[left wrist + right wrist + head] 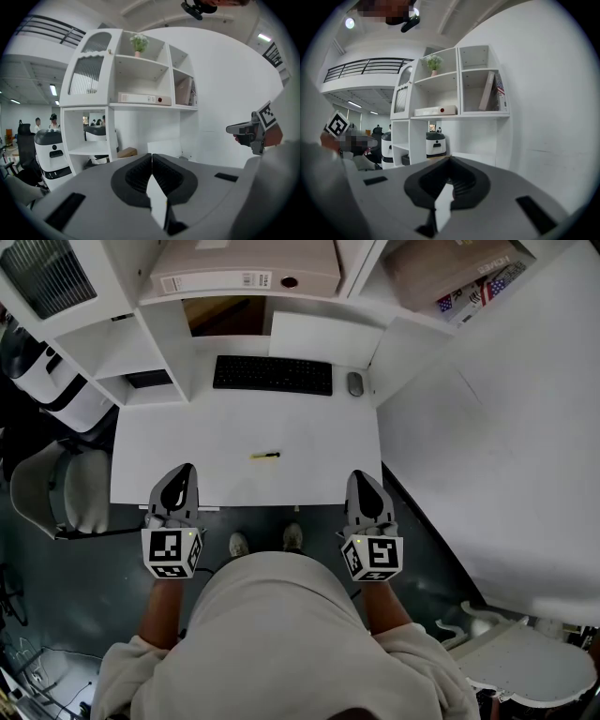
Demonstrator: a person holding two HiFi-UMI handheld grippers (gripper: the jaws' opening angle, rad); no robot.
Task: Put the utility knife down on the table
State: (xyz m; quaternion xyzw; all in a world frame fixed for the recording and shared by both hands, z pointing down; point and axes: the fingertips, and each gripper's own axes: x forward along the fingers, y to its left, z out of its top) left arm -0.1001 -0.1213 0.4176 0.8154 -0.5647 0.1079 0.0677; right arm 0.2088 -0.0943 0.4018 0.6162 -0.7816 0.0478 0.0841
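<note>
Placement looks complete: the utility knife [265, 456] lies flat on the white worktop [169, 442], about mid-width, between the keyboard [272, 374] and the front edge, and well apart from both claws. The left claw [186, 469] and the right claw [361, 474] hover at the worktop's near edge, one on each side of the person's body, pointing forward and almost level. I judge this a parked pose, clear of the knife so that nothing can nudge it.

Both claws are closed and empty. In the left gripper view the ribbed pads [140, 176] meet at their tips, with only a bright sliver of background below the contact. The right gripper view shows the same, pads together and nothing between them.

Only the head view shows the knife. It sits below the sight line of both gripper views, which look across the worktop at the white shelf unit [93, 112]. Those views give what the head view cannot: the pad contact itself, a potted plant [138, 43] on the top shelf, and a box file [143, 98] lying flat one shelf lower. The left gripper view also catches the right claw from the side.
</note>
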